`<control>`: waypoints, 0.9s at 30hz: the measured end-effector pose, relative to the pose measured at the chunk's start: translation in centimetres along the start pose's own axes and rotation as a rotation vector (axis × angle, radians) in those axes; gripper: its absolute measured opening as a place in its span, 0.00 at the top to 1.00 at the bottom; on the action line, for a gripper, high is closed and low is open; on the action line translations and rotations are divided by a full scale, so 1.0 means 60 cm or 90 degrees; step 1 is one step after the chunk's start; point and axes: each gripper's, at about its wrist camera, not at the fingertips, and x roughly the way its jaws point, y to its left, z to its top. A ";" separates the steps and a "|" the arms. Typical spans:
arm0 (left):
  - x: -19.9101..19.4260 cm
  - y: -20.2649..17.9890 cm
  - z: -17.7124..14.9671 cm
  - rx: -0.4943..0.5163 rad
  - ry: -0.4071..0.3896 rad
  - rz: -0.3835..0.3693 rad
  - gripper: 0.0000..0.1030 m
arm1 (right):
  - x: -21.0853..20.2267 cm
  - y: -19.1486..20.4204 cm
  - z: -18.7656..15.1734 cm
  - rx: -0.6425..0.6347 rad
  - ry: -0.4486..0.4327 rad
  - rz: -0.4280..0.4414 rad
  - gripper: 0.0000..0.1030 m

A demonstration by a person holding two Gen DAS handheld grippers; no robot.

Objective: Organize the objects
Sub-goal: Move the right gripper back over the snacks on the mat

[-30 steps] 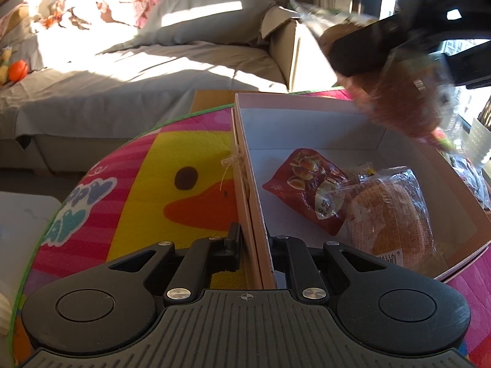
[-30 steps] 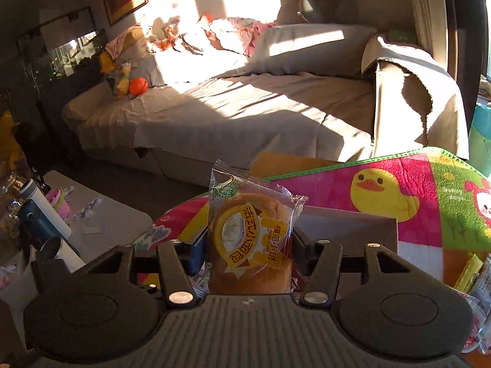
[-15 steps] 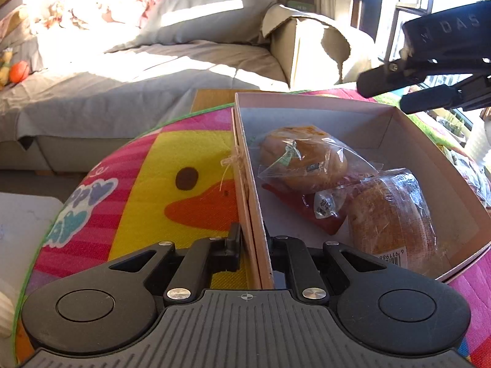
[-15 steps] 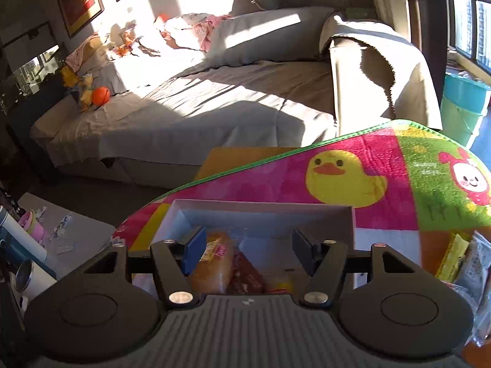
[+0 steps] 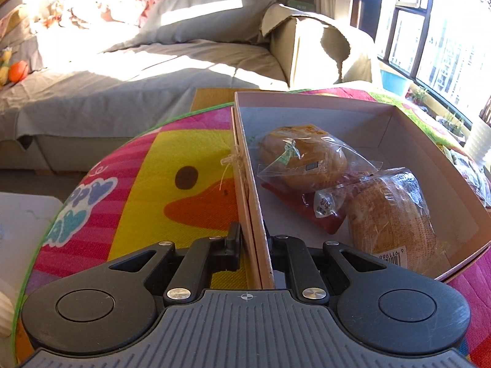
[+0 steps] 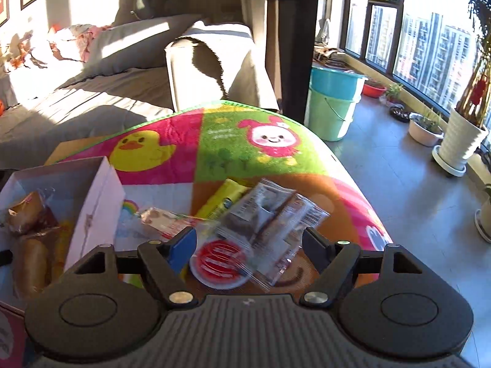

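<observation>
My left gripper (image 5: 253,239) is shut on the near left wall of a shallow pink cardboard box (image 5: 307,101). In the box lie a round bagged bun (image 5: 303,158), a bagged sliced loaf (image 5: 389,214) and a red snack packet (image 5: 319,217) partly under them. My right gripper (image 6: 250,242) is open and empty above a pile of snack packets (image 6: 270,214) on the table right of the box (image 6: 98,196): a round red-label pack (image 6: 219,262), clear wrapped bars and a yellow packet (image 6: 222,197).
The table wears a bright cartoon mat (image 5: 172,181) with ducks and a pink bunny (image 6: 273,136). A grey sofa (image 5: 122,70) stands behind. Buckets (image 6: 334,104) and potted plants (image 6: 463,135) stand on the floor at the right, by the window.
My right gripper let go of the bagged bun into the box, then swung right to hover open over the snack pile. My left gripper stayed clamped on the box wall.
</observation>
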 end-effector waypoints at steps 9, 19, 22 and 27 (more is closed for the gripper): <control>-0.004 -0.001 -0.002 -0.010 -0.006 0.000 0.88 | 0.003 -0.059 -0.041 0.045 0.020 -0.034 0.23; -0.019 -0.001 -0.006 -0.021 -0.004 0.004 0.88 | 0.017 0.002 -0.030 -0.016 -0.011 0.022 0.23; -0.016 -0.001 -0.004 -0.026 -0.004 0.006 0.88 | 0.022 0.048 -0.016 -0.088 -0.054 0.037 0.23; -0.017 -0.001 -0.004 -0.025 -0.005 0.007 0.88 | 0.059 0.114 0.020 -0.150 -0.051 0.124 0.23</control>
